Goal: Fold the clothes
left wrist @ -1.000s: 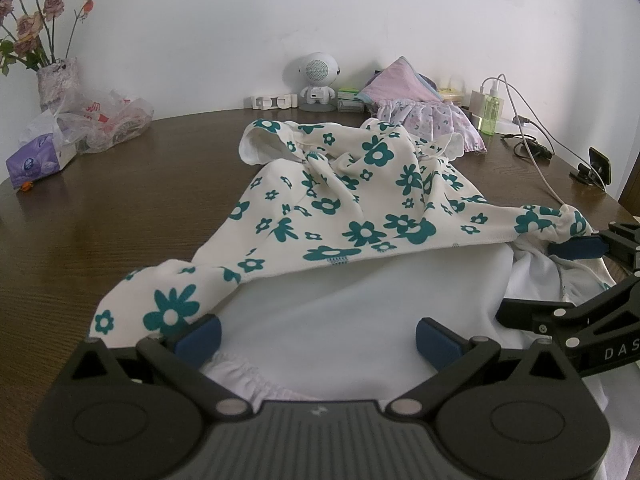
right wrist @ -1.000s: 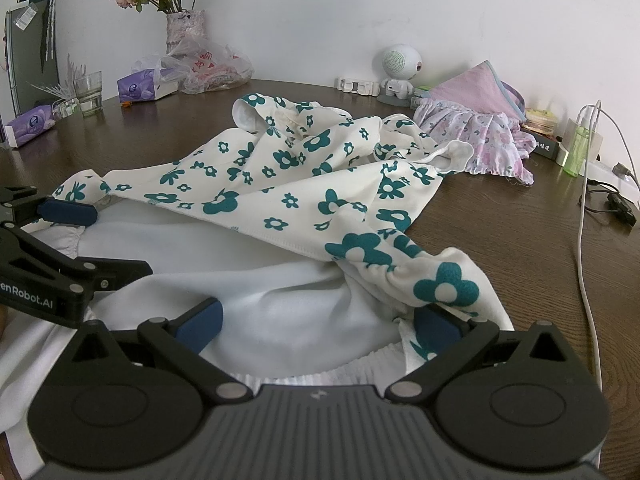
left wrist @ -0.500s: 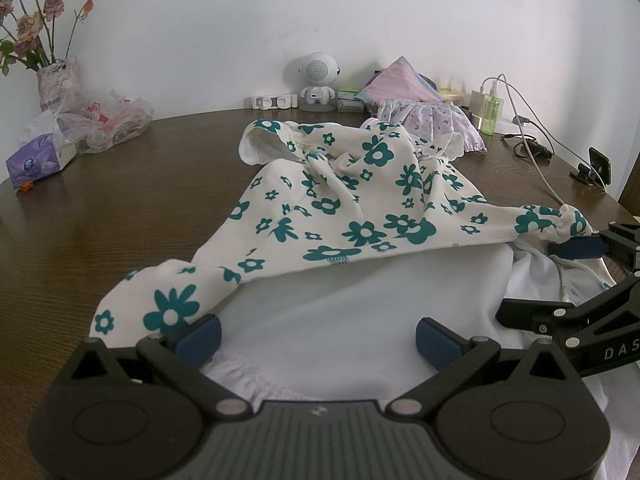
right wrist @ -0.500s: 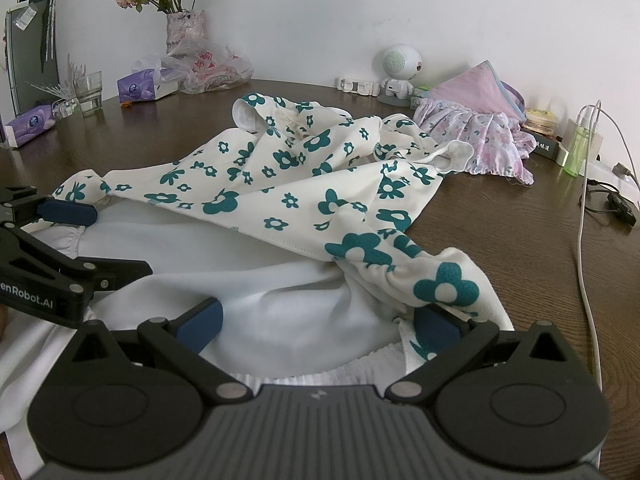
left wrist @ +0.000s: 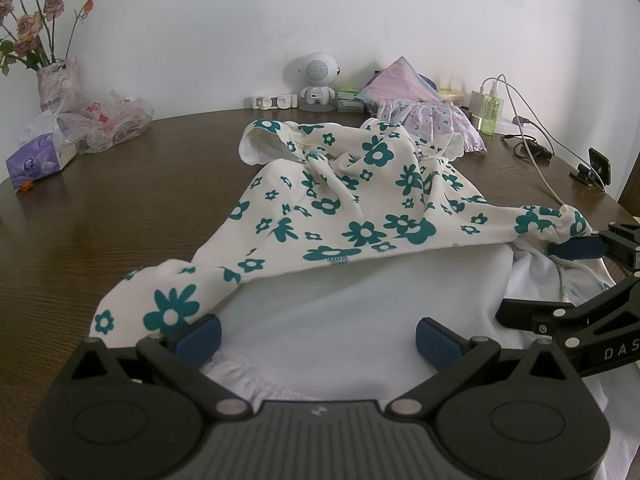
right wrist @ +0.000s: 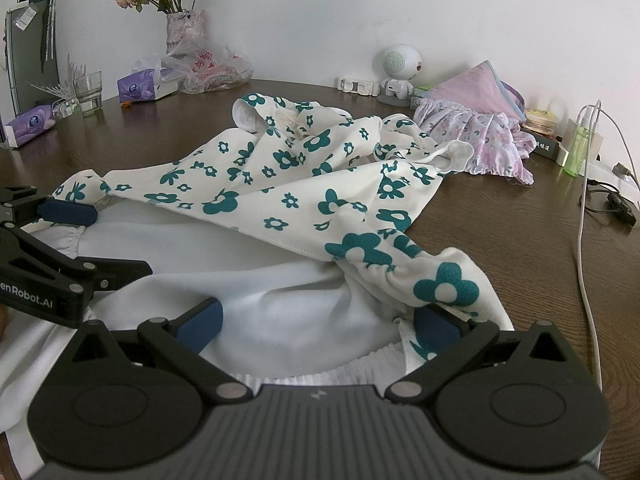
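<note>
A white garment with teal flowers [left wrist: 360,208] lies rumpled on the brown wooden table [left wrist: 120,200], its plain white inner side [left wrist: 360,312] turned up at the near hem. My left gripper [left wrist: 316,338] is open over that hem, and a flowered corner drapes onto its left finger [left wrist: 198,336]. My right gripper [right wrist: 316,324] is open too, and the other flowered corner [right wrist: 440,284] covers its right finger. Each gripper shows in the other's view: the right gripper [left wrist: 532,280] at the right edge, the left gripper [right wrist: 120,242] at the left edge.
A pink floral garment pile [right wrist: 472,128], a white robot-shaped speaker [left wrist: 318,80], a green bottle [left wrist: 491,114] and charger cables [right wrist: 588,200] line the back right. A flower vase [left wrist: 56,84], plastic bag [left wrist: 108,124], tissue packs [left wrist: 38,160] and a glass [right wrist: 89,92] stand back left.
</note>
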